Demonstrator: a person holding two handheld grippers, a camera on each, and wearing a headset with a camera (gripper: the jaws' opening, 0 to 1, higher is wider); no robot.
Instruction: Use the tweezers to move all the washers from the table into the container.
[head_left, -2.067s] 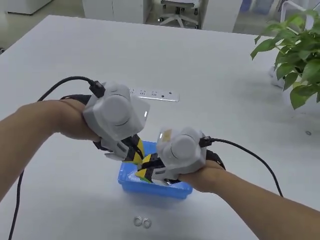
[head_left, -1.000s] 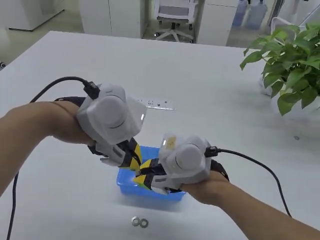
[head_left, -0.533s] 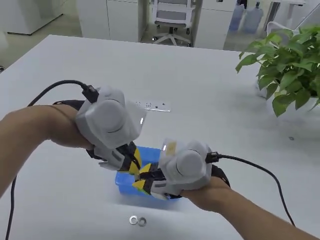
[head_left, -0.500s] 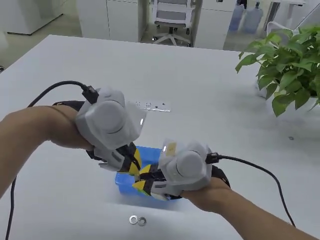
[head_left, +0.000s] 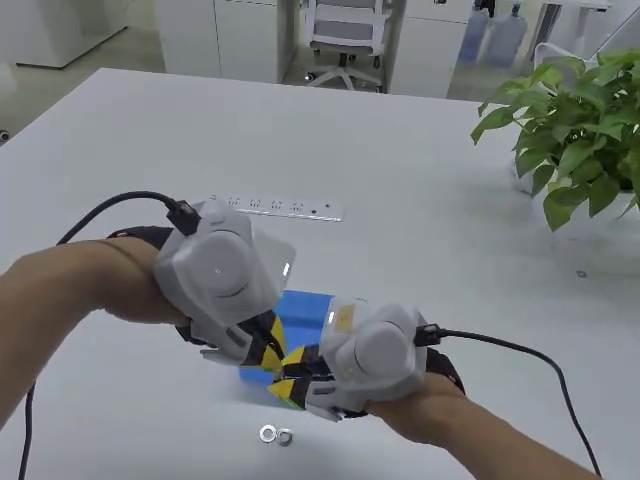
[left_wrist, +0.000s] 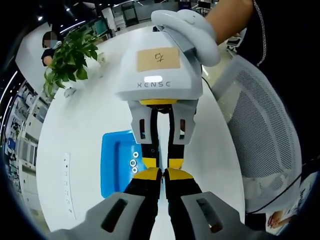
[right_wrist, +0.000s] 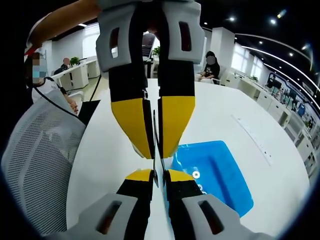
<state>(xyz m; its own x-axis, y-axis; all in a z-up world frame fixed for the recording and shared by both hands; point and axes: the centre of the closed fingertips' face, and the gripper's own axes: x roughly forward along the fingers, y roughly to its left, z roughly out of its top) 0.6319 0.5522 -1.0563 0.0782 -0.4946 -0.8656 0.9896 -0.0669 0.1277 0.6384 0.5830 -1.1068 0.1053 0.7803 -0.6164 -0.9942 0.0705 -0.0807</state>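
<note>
Your right fingers (right_wrist: 141, 176) are all but closed on the thin tweezers (right_wrist: 157, 155). Your left fingers (left_wrist: 150, 176), tip to tip with them, clamp the same blade. Both meet over the blue container (head_left: 305, 308), lower centre of the head view. Two washers (head_left: 275, 435) lie on the desk (head_left: 400, 200) just below it. You seem to be regripping. Next, settle the tweezers in one grip and lower them to that pair.

Both your tools have drawn back toward you across the blue container (head_left: 300, 306). A moment ago the left tool (head_left: 266, 352) and the right tool (head_left: 284, 386) met over its middle. Now their tips sit at its near rim, closer to the two washers (head_left: 275, 435) on the bench (head_left: 420, 200). More of the container's far end lies uncovered.
</note>
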